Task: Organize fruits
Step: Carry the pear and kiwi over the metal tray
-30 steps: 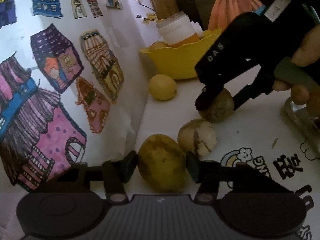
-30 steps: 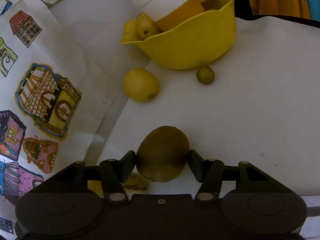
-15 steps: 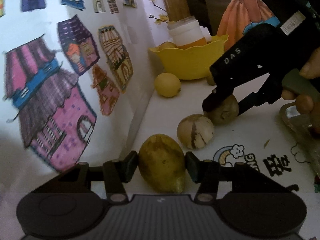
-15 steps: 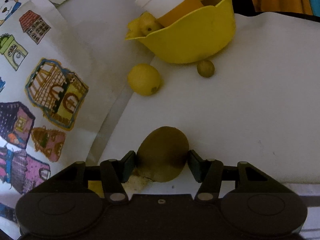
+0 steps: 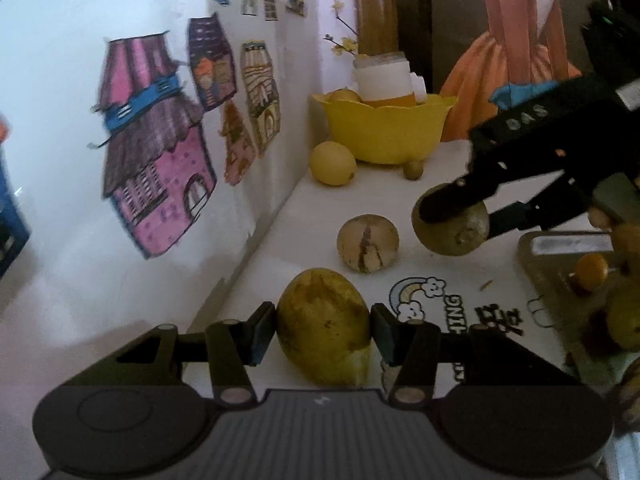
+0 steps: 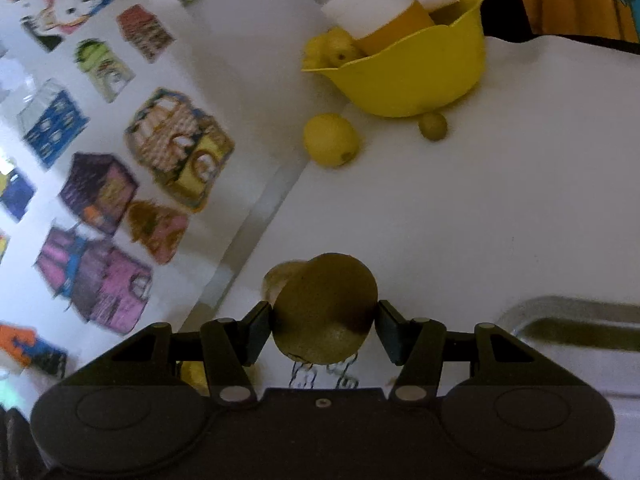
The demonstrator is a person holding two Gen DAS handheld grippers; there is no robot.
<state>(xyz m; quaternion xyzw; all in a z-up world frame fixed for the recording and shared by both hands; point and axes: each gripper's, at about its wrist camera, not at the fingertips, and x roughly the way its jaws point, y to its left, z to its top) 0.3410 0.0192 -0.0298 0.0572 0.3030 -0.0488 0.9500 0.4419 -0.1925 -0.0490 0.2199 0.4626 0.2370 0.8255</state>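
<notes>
Two fruits are in my grip right now, one per tool. My left gripper [image 5: 323, 322] pinches a mottled yellow-green oval fruit [image 5: 323, 326], pads pressed on both its sides, on the near side of the yellow scalloped plastic bowl [image 5: 384, 130] and well short of it. My right gripper [image 6: 325, 322] pinches a dull brown-green round fruit [image 6: 326, 308] the same way; from the left wrist view I see that fruit [image 5: 452, 222] held clear above the white tabletop [image 5: 400, 200], nearer the bowl than my left one.

One cracked tan round fruit [image 5: 368, 242] lies on the table between the bowl and my left fruit. One smooth yellow lemon [image 5: 332, 163] sits just beside the bowl's base, on the wall side. One small olive-coloured round fruit [image 5: 413, 169] sits right by the bowl's foot; I cannot tell if it touches.

Inside the bowl I count one white-and-orange cup [image 5: 384, 80] leaning against the rim, and at least two yellow fruits [image 6: 334, 46] next to it.

One metal tray [image 5: 532, 248] lies off to the right, well apart from the bowl, holding several more fruits I cannot count, including one small orange one [image 5: 591, 272].

The wall [image 5: 60, 120] left of the bowl carries many coloured house drawings.
</notes>
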